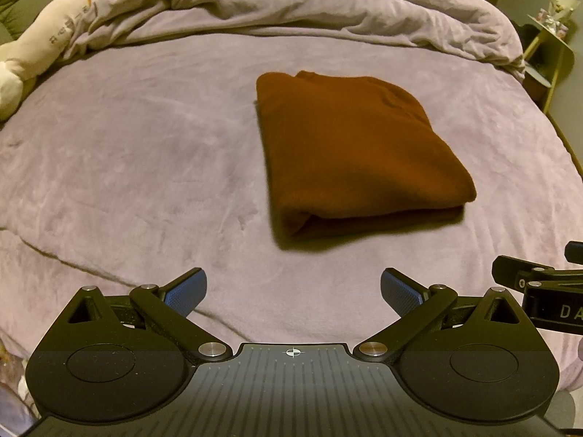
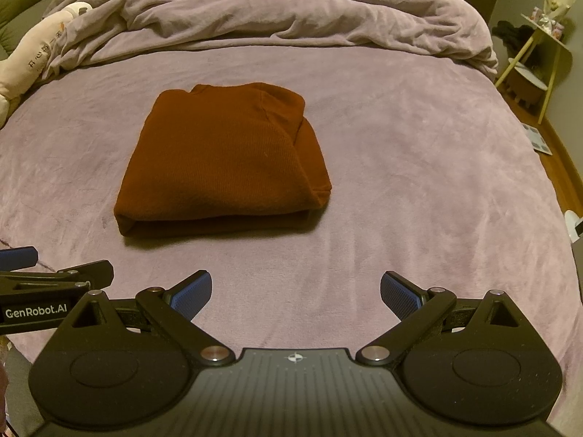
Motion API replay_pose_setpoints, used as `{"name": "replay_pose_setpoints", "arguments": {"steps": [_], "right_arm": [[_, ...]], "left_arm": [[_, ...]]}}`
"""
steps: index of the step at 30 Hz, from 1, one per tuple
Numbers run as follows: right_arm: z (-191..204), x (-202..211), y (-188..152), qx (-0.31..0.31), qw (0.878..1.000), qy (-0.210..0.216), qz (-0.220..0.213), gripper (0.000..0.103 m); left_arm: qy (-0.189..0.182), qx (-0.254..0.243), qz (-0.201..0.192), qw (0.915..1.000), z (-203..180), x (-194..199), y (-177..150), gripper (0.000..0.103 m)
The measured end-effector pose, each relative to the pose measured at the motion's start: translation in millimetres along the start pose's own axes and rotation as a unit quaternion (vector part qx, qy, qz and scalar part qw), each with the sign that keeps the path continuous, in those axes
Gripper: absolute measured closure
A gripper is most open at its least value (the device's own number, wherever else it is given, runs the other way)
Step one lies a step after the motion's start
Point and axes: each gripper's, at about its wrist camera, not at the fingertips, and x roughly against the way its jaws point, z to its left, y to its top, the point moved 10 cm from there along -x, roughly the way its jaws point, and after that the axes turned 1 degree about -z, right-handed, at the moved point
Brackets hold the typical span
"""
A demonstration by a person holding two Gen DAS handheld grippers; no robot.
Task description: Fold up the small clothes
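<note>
Ahead, folded sweater (image 2: pixel 222 160) lies beyond both open hand-held grippers (image 2: pixel 296 293).

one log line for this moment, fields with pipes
garment: brown top folded on bed | left gripper: open, empty | right gripper: open, empty

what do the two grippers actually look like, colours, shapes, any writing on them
Both match: the left gripper and right gripper have matte black bodies with round side discs, angled black link arms with silver pivot pins, and blue textured finger pads. A small crosshair mark sits on each ribbed centre plate. White "GenRobot.AI" lettering shows on the left one's side.
</note>
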Motion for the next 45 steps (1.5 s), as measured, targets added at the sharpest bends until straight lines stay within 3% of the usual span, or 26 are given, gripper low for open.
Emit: {"name": "replay_pose_setpoints", "arguments": {"steps": [45], "right_arm": [[-1.6,3.3,1.7,0.003,1.0,-0.004,-0.003,0.004]], "left_arm": [[0.004,-0.005,-0.004,1.0,-4.0,3.1,0.7,0.0]]}}
